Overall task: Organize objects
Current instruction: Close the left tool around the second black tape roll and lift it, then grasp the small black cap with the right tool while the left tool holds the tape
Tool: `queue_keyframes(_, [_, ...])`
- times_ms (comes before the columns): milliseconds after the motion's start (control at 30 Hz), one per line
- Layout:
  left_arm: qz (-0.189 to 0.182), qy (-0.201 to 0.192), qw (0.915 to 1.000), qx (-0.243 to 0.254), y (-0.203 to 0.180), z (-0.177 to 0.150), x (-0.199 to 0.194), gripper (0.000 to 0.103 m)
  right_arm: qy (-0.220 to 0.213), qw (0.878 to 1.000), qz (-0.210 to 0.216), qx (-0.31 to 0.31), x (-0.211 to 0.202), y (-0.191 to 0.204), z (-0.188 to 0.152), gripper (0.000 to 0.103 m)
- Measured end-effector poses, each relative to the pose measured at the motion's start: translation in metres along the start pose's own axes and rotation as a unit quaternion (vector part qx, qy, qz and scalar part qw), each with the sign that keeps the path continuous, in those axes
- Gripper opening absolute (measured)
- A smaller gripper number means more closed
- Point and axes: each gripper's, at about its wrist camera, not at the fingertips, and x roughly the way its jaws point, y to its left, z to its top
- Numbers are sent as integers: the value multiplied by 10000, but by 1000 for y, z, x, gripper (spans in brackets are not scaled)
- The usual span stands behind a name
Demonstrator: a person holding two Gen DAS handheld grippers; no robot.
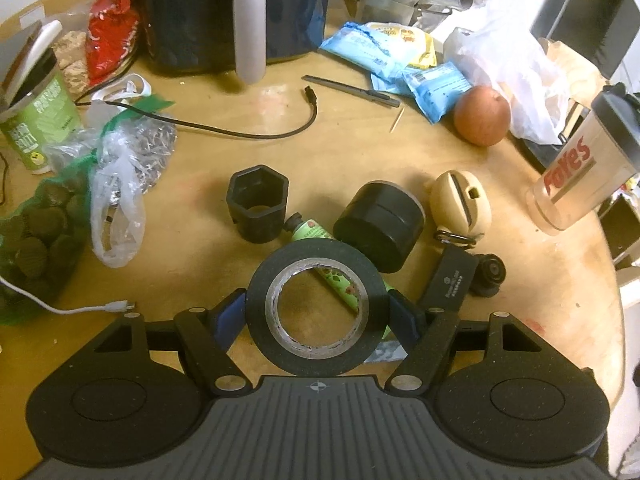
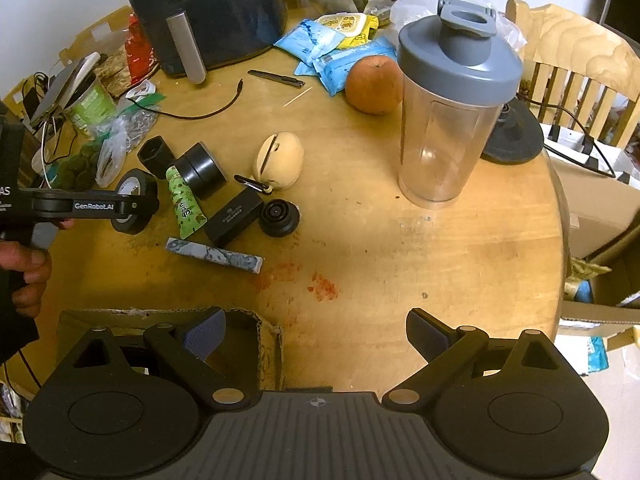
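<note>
Left gripper (image 1: 316,312): clamped on the black tape roll (image 1: 316,308), one blue pad on each side of the outer rim; the roll stands on edge between the jaws, its open core facing the wrist camera.
Tape roll position: seen from the right wrist camera, the roll (image 2: 134,200) sits at the far left of the round table (image 2: 440,260), at the left end of a cluster of small items, low over the wood; whether it touches the surface cannot be told.
Cluster, left to right: black hexagonal socket (image 1: 258,204), green tube (image 1: 320,256) lying partly behind the tape, black cylinder (image 1: 380,224), beige pouch (image 1: 460,200), flat black box (image 1: 450,280), small black round part (image 1: 488,272).
Cardboard box (image 2: 168,316): torn rim at the near left edge, directly under the right gripper's left finger; a judgement only, but it looks the likely place for sorted things.
Key relation: the box lies nearer and to the right of the tape; the roll's axis runs near-to-far along the left fingers, so a pull back toward the near edge should bring it over the opening.
Right gripper (image 2: 316,332): jaws spread wide, nothing between them, hanging over bare wood near the box.
Nearer hand: the left, already gripping; the right is well apart from the cluster.
Far right: clear shaker bottle (image 2: 448,120), upright, beside an apple (image 2: 374,86).
</note>
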Motion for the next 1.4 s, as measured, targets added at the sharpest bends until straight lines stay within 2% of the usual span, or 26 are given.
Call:
queue_keyframes(267, [159, -49, 9998, -106, -5, -6, -21, 73, -89, 9997, -31, -233, 2, 1, 7, 97])
queue_keyframes(700, [186, -170, 9992, -324, -5, -16, -60, 73, -260, 9971, 73, -710, 18, 10, 22, 97])
queue_keyframes(1033, [146, -228, 9981, -557, 0, -30, -85, 73, -404, 9933, 134, -1072, 45, 21, 38, 96])
queue_keyframes(1400, [106, -258, 9959, -857, 11, -47, -105, 73, -465, 9882, 179, -1449, 85, 26, 56, 87])
